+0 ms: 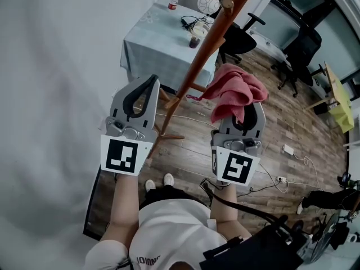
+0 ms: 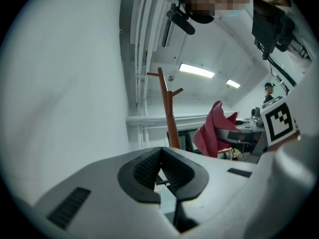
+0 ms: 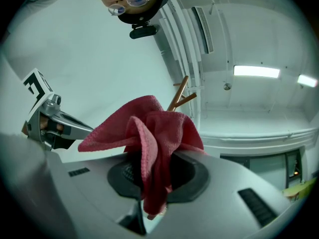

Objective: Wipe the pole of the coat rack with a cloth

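Clamping the cloth (image 1: pixel 235 91), right gripper (image 1: pixel 243 117) sits beside the pole (image 1: pixel 205 49); left gripper (image 1: pixel 148 83) closed, empty.

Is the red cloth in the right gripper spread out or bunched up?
Bunched up: the red cloth rises in crumpled folds from the right gripper, whose jaws pinch it.

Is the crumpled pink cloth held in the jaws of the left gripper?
No, the crumpled pink cloth is clamped in the right gripper; the left gripper is shut on nothing.

The pole (image 1: pixel 202 52) slants through the middle; the wall (image 1: pixel 50 66) hems the left; open floor (image 1: pixel 292 122) lies right.
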Demonstrator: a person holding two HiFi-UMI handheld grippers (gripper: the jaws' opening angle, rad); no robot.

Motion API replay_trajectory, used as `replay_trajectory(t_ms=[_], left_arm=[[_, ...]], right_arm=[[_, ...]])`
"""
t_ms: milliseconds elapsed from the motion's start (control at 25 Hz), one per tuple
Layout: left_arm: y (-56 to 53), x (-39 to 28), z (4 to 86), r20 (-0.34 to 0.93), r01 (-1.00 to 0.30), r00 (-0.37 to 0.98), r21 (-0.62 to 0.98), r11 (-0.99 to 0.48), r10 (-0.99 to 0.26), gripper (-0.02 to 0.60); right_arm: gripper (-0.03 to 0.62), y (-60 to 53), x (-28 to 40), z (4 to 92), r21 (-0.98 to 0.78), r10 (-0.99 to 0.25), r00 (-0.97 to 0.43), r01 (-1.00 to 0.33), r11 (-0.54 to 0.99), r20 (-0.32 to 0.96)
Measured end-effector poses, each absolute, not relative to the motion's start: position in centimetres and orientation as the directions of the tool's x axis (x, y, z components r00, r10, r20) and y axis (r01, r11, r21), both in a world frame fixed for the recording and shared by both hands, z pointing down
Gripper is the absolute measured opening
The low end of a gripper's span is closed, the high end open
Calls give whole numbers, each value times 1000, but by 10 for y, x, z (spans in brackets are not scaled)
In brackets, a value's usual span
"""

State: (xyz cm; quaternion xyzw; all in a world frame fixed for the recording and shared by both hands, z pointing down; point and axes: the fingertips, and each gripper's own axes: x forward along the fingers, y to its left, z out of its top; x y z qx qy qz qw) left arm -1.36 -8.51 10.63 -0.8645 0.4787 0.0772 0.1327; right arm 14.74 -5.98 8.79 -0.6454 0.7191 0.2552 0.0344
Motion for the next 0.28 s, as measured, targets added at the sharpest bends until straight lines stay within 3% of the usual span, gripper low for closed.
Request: replay_trajectory(t_ms=[280], left_arm=[[-82, -13, 102, -267, -848, 529, -161, -504, -805, 14]], right_arm=[[83, -59, 149, 86, 330, -908, -162, -943, 29, -385]])
